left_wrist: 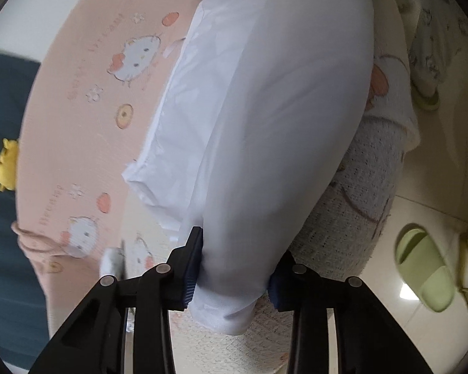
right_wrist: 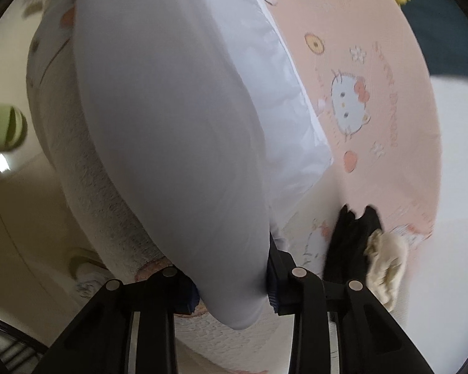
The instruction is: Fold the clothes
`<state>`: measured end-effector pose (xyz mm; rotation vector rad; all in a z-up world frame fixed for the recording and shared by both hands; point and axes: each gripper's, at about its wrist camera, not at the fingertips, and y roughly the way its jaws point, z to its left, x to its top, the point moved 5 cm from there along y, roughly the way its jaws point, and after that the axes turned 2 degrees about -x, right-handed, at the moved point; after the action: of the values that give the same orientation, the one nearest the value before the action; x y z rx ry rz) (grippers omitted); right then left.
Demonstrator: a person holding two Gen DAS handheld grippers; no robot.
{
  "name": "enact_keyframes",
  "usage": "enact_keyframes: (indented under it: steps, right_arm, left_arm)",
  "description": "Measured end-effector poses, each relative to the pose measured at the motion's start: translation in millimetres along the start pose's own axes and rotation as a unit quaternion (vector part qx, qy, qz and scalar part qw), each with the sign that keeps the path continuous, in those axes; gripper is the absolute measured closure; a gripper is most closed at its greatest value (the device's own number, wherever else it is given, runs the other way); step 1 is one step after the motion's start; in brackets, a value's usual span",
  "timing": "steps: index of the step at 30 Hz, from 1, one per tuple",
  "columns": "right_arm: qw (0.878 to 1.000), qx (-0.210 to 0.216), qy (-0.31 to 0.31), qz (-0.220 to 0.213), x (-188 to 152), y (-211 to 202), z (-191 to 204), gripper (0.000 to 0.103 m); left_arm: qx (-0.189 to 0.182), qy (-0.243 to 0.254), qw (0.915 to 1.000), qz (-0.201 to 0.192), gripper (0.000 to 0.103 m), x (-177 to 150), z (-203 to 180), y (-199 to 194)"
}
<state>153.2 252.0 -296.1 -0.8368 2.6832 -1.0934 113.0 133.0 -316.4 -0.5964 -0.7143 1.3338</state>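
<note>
The bed [left_wrist: 78, 118], spread with a pink cartoon-cat sheet, took up most of the room, its near edge draped in a white knitted blanket [left_wrist: 352, 205]. Across it lay the shirt [left_wrist: 265, 109], a pale thin garment, its near half raised off the sheet and stretched between the two tools, its far half flat with a crumpled sleeve [left_wrist: 159, 180] showing beneath. A dark garment [right_wrist: 349, 240] and a cream one [right_wrist: 387, 258] sat on the sheet to the right. On the tiled floor to the near side lay a green slipper [left_wrist: 424, 274].

The left gripper [left_wrist: 234, 277] had the shirt's hem bunched between its blue pads, both pressing the cloth. The right gripper [right_wrist: 232, 283] pinched the other near corner the same way, the fabric bulging out below its jaws.

I judged the fold had only begun. The cloth looked slick and each bite was small, so a corner could slide free if the two hands pulled apart too hard. If one hand led the other, the fold line would skew, and the loose sleeve underneath might drag and bunch inside the fold.
</note>
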Motion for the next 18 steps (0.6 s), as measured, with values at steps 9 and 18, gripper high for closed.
enact_keyframes:
  steps: [9,18]
  right_arm:
    - [0.984,0.169,0.046,0.026,-13,9,-15,0.068]
    - [0.900,0.374,0.218,0.052,-17,32,-71,0.068]
  left_arm:
    - [-0.148,-0.034,0.9878,0.037,0.071,9,33,11]
    - [-0.308,-0.229,0.9204,0.075,0.071,16,91,31]
